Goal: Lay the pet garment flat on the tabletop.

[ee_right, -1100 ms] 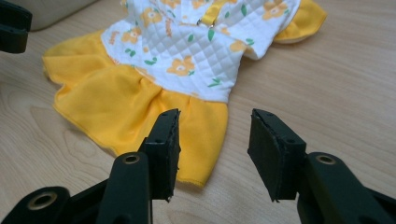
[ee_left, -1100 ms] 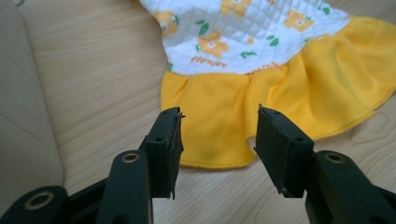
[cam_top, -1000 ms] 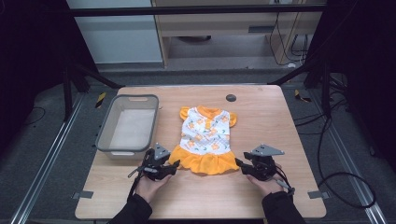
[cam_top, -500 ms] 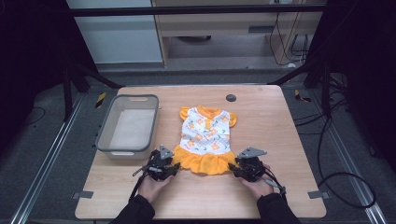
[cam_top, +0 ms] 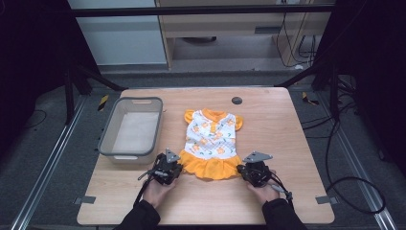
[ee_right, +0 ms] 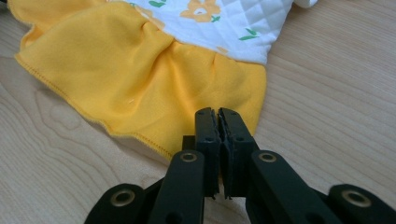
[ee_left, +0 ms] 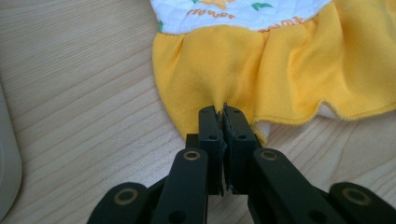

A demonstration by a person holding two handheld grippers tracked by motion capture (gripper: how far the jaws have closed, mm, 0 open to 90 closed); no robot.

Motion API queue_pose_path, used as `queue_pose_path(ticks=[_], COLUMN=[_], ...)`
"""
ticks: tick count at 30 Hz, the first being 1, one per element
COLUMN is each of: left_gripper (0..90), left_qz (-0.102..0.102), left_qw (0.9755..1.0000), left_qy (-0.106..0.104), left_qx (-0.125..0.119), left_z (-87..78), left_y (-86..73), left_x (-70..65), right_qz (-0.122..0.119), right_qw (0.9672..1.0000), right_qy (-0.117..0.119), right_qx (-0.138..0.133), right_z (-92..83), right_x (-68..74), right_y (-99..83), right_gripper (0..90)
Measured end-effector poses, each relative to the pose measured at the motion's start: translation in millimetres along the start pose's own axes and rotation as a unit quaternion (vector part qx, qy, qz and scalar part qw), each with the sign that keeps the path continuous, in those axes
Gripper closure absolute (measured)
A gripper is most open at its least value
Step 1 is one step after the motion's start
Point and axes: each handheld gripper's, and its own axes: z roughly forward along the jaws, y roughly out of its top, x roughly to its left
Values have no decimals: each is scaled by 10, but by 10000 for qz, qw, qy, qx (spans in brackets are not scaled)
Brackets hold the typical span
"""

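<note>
the little dress (cam_top: pixel 211 143) lies flat on the wooden table (cam_top: pixel 287 124), just to the right of the grey bin (cam_top: pixel 133 128), its collar pointing away from the person and its orange skirt hem nearest them, so its long axis runs straight out from the person's edge of the table. the left gripper (cam_top: pixel 173 168) sits at the hem's left corner and the right gripper (cam_top: pixel 248 171) at the hem's right corner, each hand equally near its own corner. the left gripper view has the jaws pressed together with a pinch of orange skirt fabric (ee_left: pixel 219 79) gathered between them; the right gripper view likewise has the jaws drawn tight on the skirt's edge (ee_right: pixel 233 88). both have just been closing, with cloth between the pads. the dress stretches away from both grippers toward the far side, so i judge the coming move is a lift and fold of the hem forward along that axis toward the collar, both hands travelling together.
</note>
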Motion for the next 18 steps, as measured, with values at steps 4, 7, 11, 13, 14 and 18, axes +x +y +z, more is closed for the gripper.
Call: queue_pose_path(ticks=[4,7,11,13,14,18], left_gripper=[878,879,879,879,879,878], left_qz=[-109,-47,17,66,66,103], left_qw=[9994,9989,9982,9981,9981,9970], left_qy=[-305,-390,-514,-557,-557,-747], left_qx=[-132,-242,-309,-263,-263,-190], left_z=[-95,-196,-334,-387,-387,-498], left_y=[12,29,10,-26,-26,-154], left_x=[-30,-84,-143,-152,-152,-230], right_qz=[109,106,77,56,56,-30], right_qw=[9999,9996,9993,9991,9991,9984], right_qy=[102,165,239,282,282,496], right_qx=[-70,-204,-286,-303,-303,-277], right_z=[-80,-163,-278,-344,-344,-478], right_x=[-35,-49,-47,-39,-39,-3], right_y=[21,28,13,-9,-9,-93], right_gripper=[877,877,876,875,875,874])
